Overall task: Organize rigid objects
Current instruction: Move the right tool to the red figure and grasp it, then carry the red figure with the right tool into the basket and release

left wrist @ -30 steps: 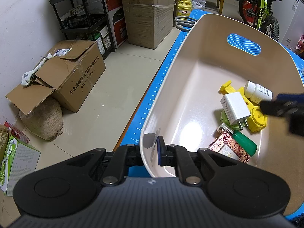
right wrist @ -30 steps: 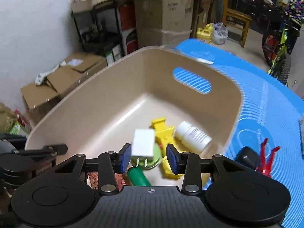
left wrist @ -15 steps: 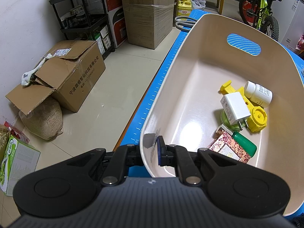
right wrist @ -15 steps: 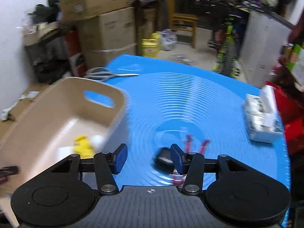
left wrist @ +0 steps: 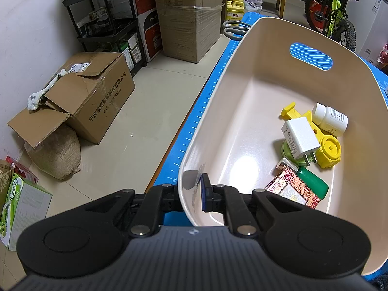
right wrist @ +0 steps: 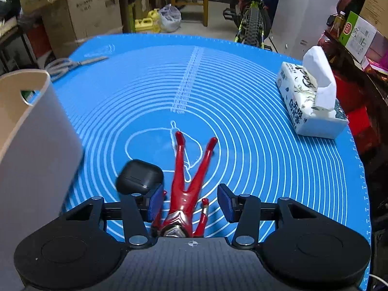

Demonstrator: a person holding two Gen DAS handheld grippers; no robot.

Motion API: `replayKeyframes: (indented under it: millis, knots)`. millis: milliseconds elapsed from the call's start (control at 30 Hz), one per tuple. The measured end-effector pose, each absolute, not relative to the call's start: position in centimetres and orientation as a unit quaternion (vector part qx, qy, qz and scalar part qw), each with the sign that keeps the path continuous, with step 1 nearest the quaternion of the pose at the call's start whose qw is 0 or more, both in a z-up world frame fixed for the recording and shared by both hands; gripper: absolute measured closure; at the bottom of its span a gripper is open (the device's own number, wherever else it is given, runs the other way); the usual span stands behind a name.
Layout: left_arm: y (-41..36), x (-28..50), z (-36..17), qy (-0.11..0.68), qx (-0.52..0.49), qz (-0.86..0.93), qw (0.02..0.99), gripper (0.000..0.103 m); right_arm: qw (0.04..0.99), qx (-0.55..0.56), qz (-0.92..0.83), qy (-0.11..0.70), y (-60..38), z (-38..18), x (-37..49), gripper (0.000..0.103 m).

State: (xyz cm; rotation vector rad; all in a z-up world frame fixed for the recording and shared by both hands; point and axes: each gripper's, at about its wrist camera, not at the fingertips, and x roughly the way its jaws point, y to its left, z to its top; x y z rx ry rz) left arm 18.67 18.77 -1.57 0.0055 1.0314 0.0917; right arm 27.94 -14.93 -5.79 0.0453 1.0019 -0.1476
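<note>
My left gripper is shut on the near rim of the beige bin. Inside the bin lie a white charger, a white pill bottle, yellow plastic parts, a green bottle and a patterned red box. My right gripper is open over the blue mat. A red action figure lies between its fingers, head toward me. A black earbud case sits by the left finger. The bin's outer wall stands at the left.
A tissue pack lies at the mat's right side. Grey scissors lie at the far left of the mat, also in the left wrist view. Cardboard boxes, shelves and a bicycle stand on the floor around the table.
My right gripper left the bin, swung right over the mat and came down around the red figure, opening wider. The left gripper has not moved.
</note>
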Motion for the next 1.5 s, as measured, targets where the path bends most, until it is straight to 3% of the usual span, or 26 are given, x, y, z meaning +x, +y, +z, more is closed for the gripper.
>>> replayKeyframes:
  millis: [333,433,700,1500]
  knots:
    - [18.8,18.8,-1.5,0.493,0.004,0.045,0.869,0.089,0.867,0.025,-0.075,0.492,-15.1,-7.6,28.4,0.048]
    - [18.9,18.9,-1.3,0.493,0.005,0.046,0.869,0.089,0.869,0.037,-0.067,0.489,-15.2,-7.6,28.3,0.059]
    - [19.0,19.0,-1.2,0.493,0.005,0.045,0.869,0.089,0.881,0.056,-0.083,0.463,-15.6,-7.3,26.5,0.061]
    - [18.8,18.8,-1.4,0.493,0.004,0.047,0.869,0.089,0.942,0.037,-0.033,0.332,-12.2,4.3,20.9,0.061]
